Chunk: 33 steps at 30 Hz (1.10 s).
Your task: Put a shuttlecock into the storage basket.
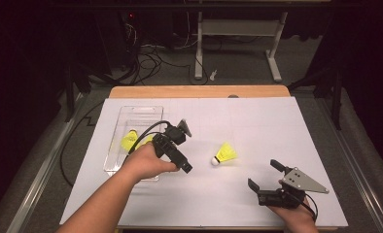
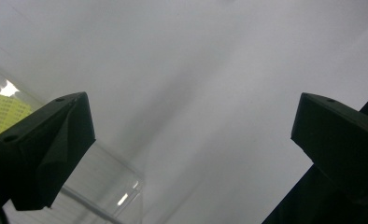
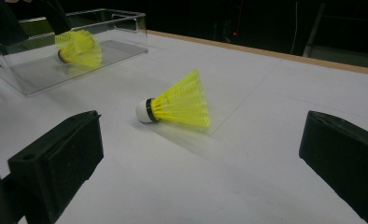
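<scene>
Nearest the high view's camera, the right gripper [image 1: 266, 174] sits low at the surface's [image 1: 257, 121] near edge, its hand [image 1: 296, 216] partly cut off by the bottom of the frame; its jaws stand wide apart with nothing between them. In the right gripper view the same two black jaws rise at the bottom corners, cut off by the frame, and a yellow shuttlecock [image 3: 180, 102] lies on its side on the white surface ahead of them, white cork toward the left, clear of both jaws. In the high view that shuttlecock [image 1: 224, 154] lies between the two grippers, apart from each. The left gripper [image 1: 180, 145] hangs over the right edge of a clear tray [image 1: 131, 112], and the hand [image 1: 148, 162] and cable hide part of the tray's near end. A second shuttlecock [image 1: 129, 141] lies inside the tray, and more yellow beside the cable is half hidden. The left gripper view is blurred: its jaws are spread wide and hold nothing, with the tray's wall [image 2: 121, 196] and a patch of yellow [image 2: 4, 114] at the left edge.
</scene>
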Available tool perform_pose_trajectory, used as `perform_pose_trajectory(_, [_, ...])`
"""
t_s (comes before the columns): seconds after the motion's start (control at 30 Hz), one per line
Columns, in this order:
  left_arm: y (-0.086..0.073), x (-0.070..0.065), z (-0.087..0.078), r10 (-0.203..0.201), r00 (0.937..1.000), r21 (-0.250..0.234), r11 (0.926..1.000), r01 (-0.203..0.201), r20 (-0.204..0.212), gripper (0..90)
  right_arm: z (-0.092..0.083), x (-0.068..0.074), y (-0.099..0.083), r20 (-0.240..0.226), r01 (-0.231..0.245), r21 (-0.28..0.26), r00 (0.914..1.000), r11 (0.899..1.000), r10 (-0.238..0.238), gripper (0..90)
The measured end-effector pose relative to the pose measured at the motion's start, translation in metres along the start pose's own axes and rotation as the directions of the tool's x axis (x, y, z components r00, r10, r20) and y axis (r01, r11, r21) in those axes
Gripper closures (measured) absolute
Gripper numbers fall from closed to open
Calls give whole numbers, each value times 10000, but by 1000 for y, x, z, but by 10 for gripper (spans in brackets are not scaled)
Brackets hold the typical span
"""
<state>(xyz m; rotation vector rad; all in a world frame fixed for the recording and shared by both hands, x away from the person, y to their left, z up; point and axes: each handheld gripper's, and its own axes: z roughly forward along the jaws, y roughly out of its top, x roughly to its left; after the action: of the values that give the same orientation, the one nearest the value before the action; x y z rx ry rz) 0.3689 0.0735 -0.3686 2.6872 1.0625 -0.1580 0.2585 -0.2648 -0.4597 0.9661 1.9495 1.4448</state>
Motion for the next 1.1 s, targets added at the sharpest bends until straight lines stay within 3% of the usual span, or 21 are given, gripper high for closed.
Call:
perform_pose_trajectory(0.4, [14, -11, 16, 272, 9996, 25, 9996, -272, 19, 7, 0, -1, 0, 19, 10, -15, 10000, 10000, -10, 5])
perform_pose_trajectory(0.73, [29, -21, 30, 585, 9977, 17, 9983, -586, 330, 7, 0, -2, 0, 37, -47, -13, 10000, 10000, 47, 5])
perform_pose_trajectory(1.1, [40, -18, 47, 632, 9967, -96, 9980, -628, 515, 8, 1, -2, -1, 4, -54, 5, 10000, 10000, 54, 5])
